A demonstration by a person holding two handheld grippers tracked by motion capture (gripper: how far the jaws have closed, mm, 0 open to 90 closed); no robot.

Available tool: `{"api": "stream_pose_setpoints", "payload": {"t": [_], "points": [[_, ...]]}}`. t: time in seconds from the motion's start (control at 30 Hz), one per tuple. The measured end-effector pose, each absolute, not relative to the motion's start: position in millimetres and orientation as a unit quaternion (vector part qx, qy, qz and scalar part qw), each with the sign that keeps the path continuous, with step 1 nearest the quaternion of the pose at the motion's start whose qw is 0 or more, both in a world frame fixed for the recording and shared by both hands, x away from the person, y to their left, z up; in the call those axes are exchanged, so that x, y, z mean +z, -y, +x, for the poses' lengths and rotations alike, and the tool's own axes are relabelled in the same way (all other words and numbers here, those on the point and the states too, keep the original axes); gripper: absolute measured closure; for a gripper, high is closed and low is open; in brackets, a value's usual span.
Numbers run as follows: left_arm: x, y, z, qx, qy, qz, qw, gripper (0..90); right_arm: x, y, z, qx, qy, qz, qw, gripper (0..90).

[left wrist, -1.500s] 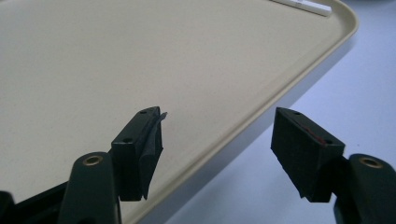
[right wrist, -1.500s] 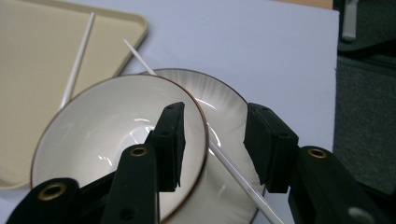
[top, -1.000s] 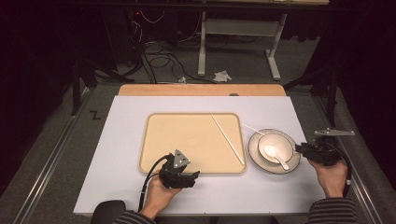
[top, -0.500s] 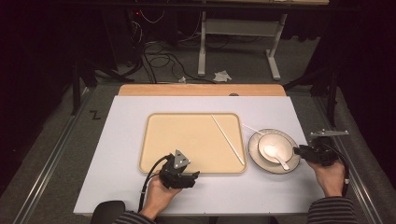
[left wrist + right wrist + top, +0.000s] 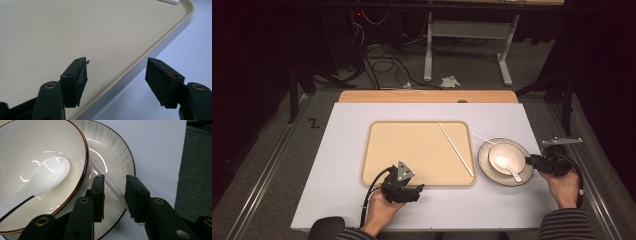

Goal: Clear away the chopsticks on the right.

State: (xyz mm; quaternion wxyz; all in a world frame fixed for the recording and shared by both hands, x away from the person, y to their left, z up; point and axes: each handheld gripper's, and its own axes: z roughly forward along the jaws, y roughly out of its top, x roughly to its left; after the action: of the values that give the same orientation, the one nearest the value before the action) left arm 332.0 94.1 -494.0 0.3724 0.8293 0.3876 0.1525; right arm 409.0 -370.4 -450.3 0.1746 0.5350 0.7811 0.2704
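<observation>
Little has shifted since the earlier frames: our right gripper (image 5: 113, 192) sits at the plate (image 5: 486, 167), and its jaws have just been closing around a white chopstick (image 5: 107, 181) lying on that plate's rim beside the bowl (image 5: 75, 150). They flank the stick without pressing it yet. Our left gripper (image 5: 116, 77) waits with jaws apart over the near edge of the tray (image 5: 140, 60), gripping nothing. To do this well, we should centre the stick between the pads, squeeze gently, then lift straight up without nudging the bowl or the spoon (image 5: 42, 180) inside it.
</observation>
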Motion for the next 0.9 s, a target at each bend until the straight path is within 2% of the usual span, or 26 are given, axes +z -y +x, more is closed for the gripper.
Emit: {"api": "stream_pose_setpoints", "payload": {"t": [0.5,0.9], "points": [[-495.2,-97.2,329.9,0.154,-0.396,0.827,0.368,34.0,-452.4,367.9,414.8,0.273,-0.782,0.533,0.172,72.0],[-495.8,-100.9,327.0,0.157,-0.404,0.824,0.366,33.8,-458.2,365.4,423.8,0.263,-0.792,0.526,0.164,81.7]]}}
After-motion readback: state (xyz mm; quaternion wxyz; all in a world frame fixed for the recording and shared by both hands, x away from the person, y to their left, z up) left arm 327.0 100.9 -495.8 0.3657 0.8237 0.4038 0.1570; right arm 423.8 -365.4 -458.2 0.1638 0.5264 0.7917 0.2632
